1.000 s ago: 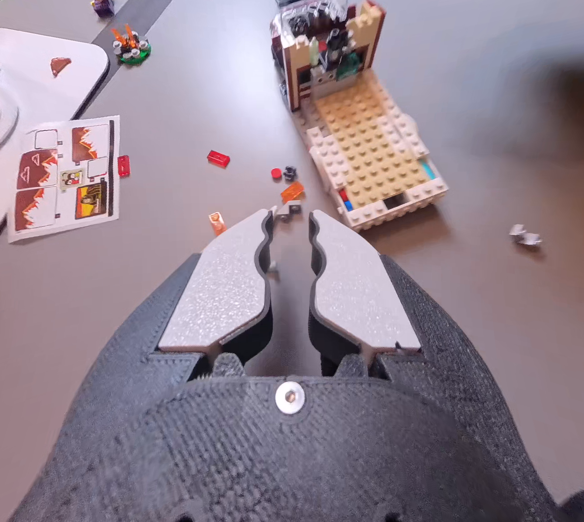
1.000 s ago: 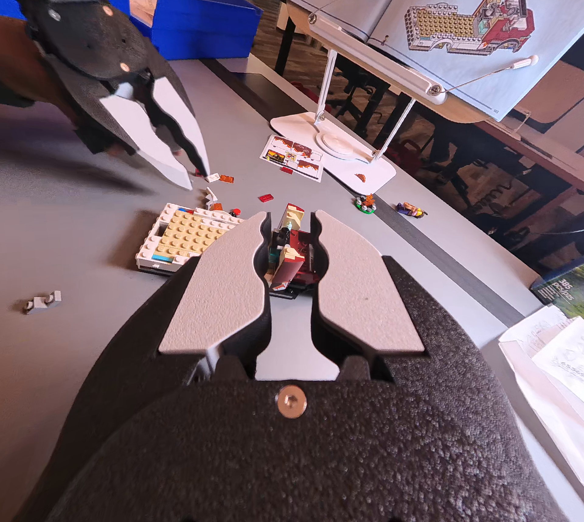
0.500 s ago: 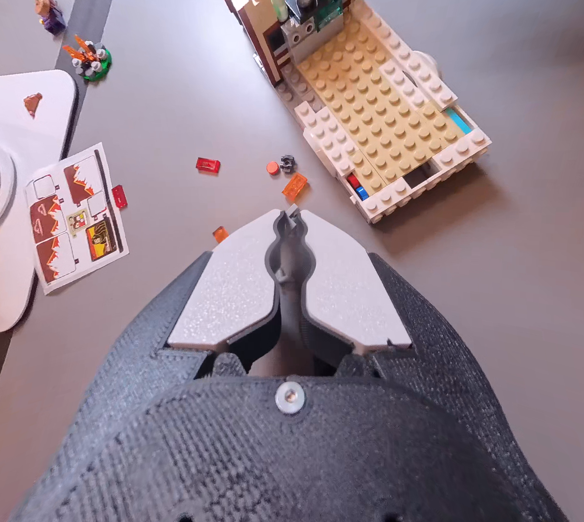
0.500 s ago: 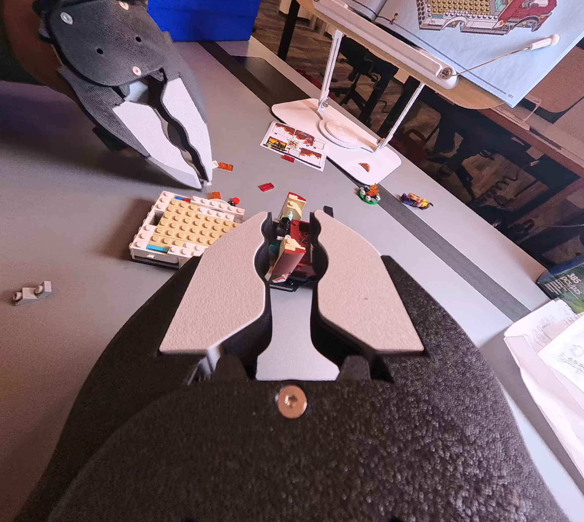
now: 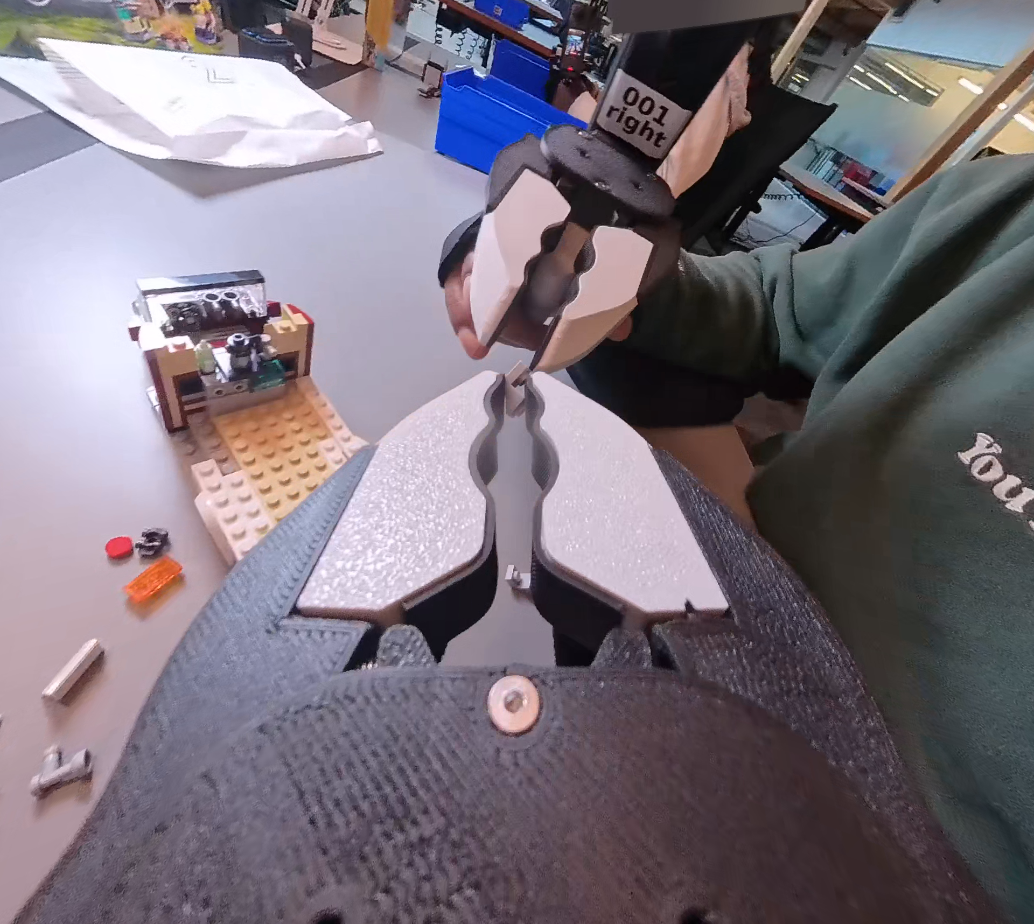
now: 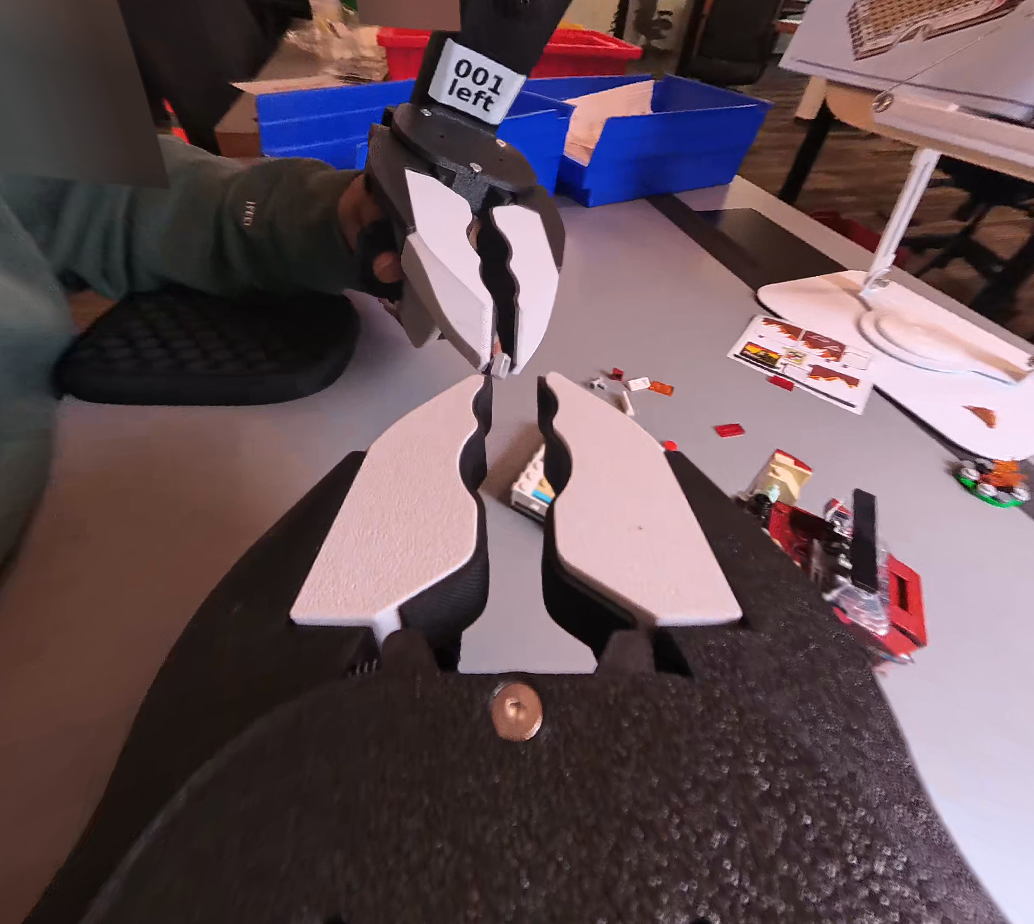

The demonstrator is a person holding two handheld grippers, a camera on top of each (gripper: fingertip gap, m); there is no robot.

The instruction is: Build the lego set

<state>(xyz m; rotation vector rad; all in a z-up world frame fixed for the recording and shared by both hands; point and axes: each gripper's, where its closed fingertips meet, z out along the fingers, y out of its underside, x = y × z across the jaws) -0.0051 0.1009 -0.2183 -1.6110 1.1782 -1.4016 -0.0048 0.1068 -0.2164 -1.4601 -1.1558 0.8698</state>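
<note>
The left tool (image 5: 512, 385) pinches a small grey piece (image 5: 513, 390) at its tips, held above the table (image 5: 280, 237); its long axis stands roughly upright. The right tool (image 6: 513, 381), narrowly parted, holds nothing and meets it tip to tip. The lego camper (image 5: 246, 393) sits left, its cab at the far end.

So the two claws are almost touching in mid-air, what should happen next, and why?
Probably the right gripper should close gently on the small grey piece. The left gripper pinches it above the table, while the right jaws are open with their tips right at it, which looks like a handover or regrip.
</note>
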